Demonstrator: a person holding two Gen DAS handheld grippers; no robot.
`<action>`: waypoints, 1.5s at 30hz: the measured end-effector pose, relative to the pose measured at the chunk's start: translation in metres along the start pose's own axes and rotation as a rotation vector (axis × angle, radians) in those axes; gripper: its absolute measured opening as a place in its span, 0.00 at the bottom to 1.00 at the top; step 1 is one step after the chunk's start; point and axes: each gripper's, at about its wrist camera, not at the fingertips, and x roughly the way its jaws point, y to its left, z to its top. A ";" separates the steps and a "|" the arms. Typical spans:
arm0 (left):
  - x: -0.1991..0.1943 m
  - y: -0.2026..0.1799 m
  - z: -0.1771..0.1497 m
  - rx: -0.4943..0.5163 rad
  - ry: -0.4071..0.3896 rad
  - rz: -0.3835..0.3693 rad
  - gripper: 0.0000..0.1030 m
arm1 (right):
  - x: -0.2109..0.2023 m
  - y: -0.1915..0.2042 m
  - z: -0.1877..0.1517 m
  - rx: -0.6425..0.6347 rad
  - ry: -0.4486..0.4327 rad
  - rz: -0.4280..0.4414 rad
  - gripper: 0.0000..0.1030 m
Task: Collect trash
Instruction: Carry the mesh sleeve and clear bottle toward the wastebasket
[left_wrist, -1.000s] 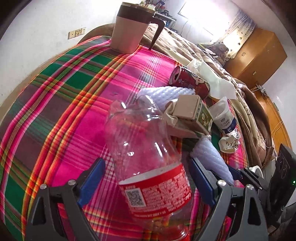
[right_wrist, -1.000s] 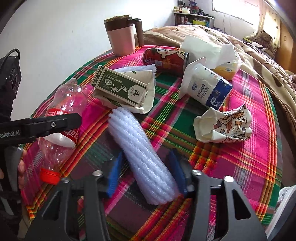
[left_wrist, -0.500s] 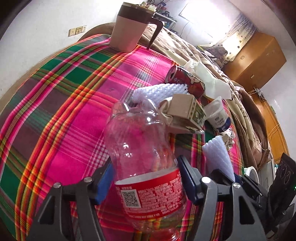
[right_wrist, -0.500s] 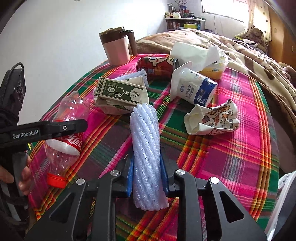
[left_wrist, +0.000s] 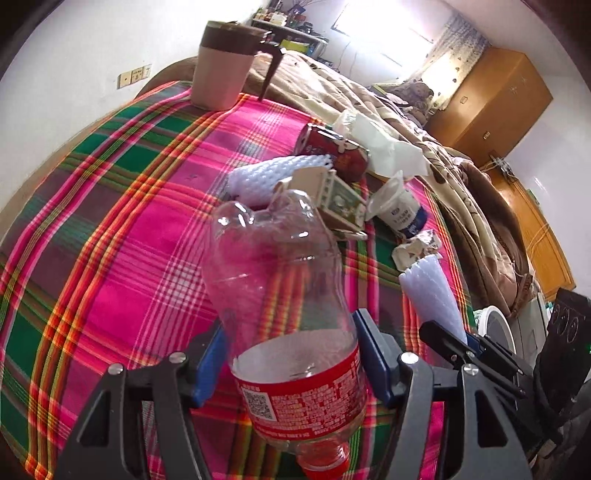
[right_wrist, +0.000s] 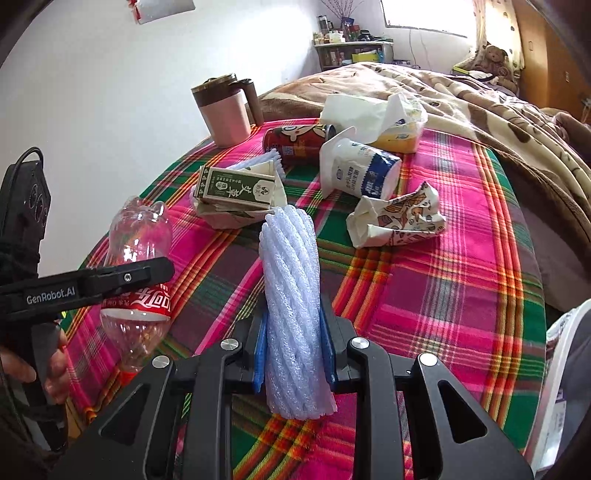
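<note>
Over the plaid tabletop (right_wrist: 461, 280), my left tongs (left_wrist: 291, 354) grip the clear plastic bottle (left_wrist: 284, 295) (cap toward me). My right tongs (right_wrist: 293, 347) squeeze the white foam sleeve (right_wrist: 291, 280); both jaws have just closed.

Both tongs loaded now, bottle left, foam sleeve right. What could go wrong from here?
1. The left tongs pinch the clear bottle on its thin, smooth wall with the cap end down; it may buckle or slip out.
2. The right tongs squeeze the soft foam sleeve near one end, so the long free end may sag or snag the green carton ahead.
</note>
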 end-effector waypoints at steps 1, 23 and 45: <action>-0.001 -0.003 -0.001 0.009 -0.002 -0.003 0.65 | -0.002 -0.002 0.000 0.010 -0.006 0.002 0.24; -0.002 -0.100 -0.007 0.165 -0.015 -0.130 0.64 | -0.067 -0.065 -0.021 0.185 -0.126 -0.063 0.24; 0.016 -0.269 -0.043 0.483 -0.068 -0.258 0.64 | -0.156 -0.160 -0.062 0.366 -0.237 -0.273 0.24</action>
